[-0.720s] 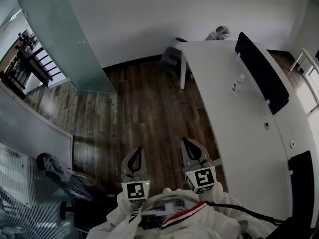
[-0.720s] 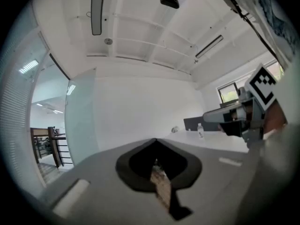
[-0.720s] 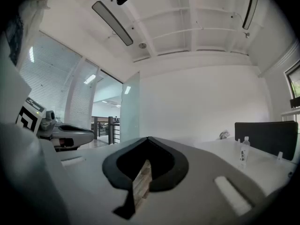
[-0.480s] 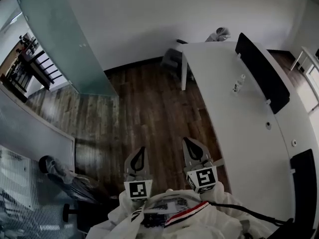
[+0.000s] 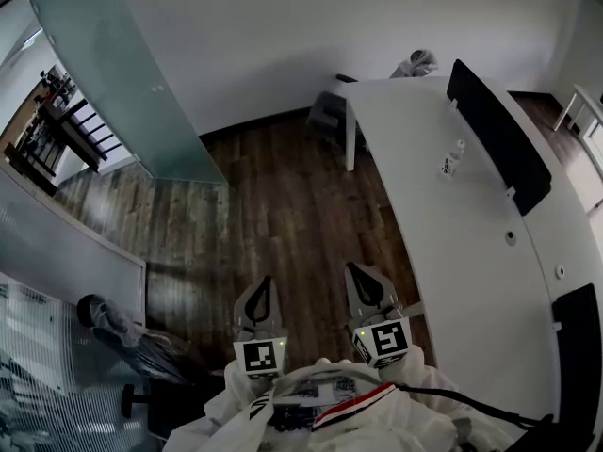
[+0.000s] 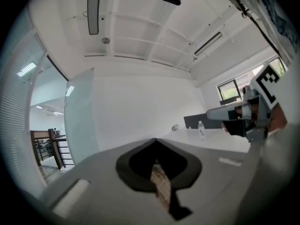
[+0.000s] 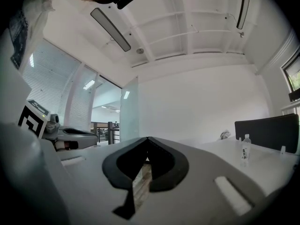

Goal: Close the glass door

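At far left, reach the open door (image 5: 122, 83) and push its edge steadily, left gripper (image 5: 261, 290) and right gripper (image 5: 359, 277) pressed together, empty.

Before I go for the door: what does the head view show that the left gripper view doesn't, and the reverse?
Only the head view: the black chair and the marker cube on the left gripper. Only the left gripper view: the ceiling light and a window. Both: the glass door, the bottle on the white desk, and the right gripper.
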